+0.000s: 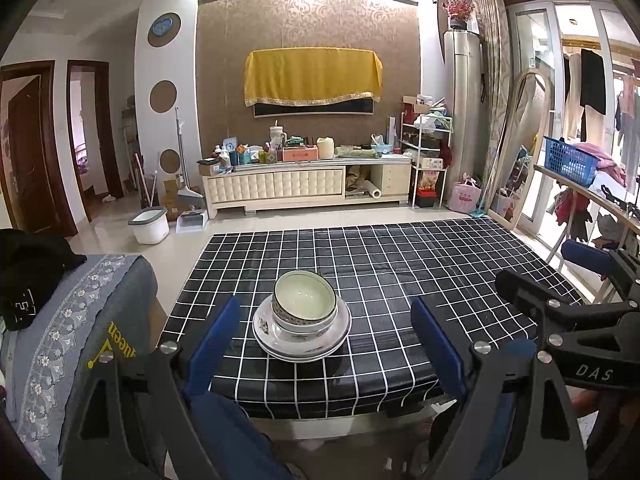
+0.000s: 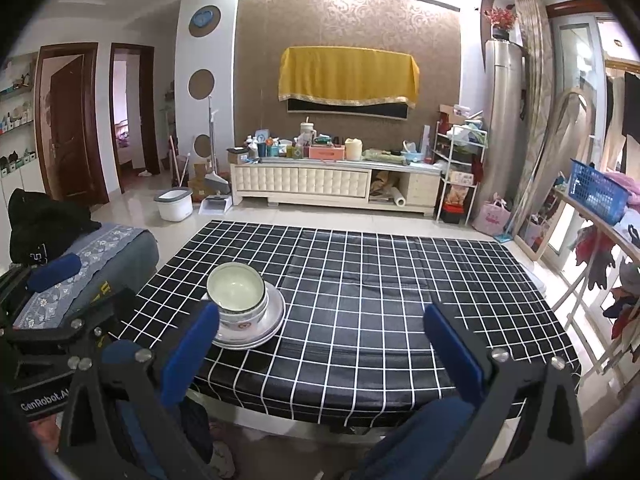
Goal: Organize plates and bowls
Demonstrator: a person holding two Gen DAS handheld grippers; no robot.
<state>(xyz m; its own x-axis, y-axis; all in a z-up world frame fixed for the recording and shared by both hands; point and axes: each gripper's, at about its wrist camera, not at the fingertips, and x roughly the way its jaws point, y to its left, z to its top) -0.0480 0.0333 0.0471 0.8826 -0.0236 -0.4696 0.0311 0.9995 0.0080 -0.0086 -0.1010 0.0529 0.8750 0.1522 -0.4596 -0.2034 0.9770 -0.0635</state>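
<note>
1. Left gripper (image 1: 326,344): blue fingers (image 1: 214,344) spread wide, nothing between the pads, hovering short of the table's near edge and apart from the crockery.
2. Right gripper (image 2: 320,356): blue fingers (image 2: 452,354) likewise spread wide and empty, held low over the near edge of the table.
3. Straight ahead of the left gripper, framed between its fingers: bowls (image 1: 304,304) nested together, pale green inside, patterned band on the outside, upright.
4. Under the bowls: plates (image 1: 340,330) stacked in one pile, white with a small decoration at the rim, bowls resting on top in the middle.
5. From the right wrist view: same stack seen to the left, just beyond the left-hand finger, partly hidden by it.
6. Beneath everything: table (image 1: 420,280) covered in black cloth with a white grid, stack near its front, rest of the cloth bare.
7. Left of the table: grey-blue sofa arm (image 1: 80,320) with embroidered trim, black garment on it.
8. Far side of the room: cream cabinet (image 1: 280,188) crowded with bottles and boxes, yellow cloth (image 1: 312,76) draped above it.
</note>
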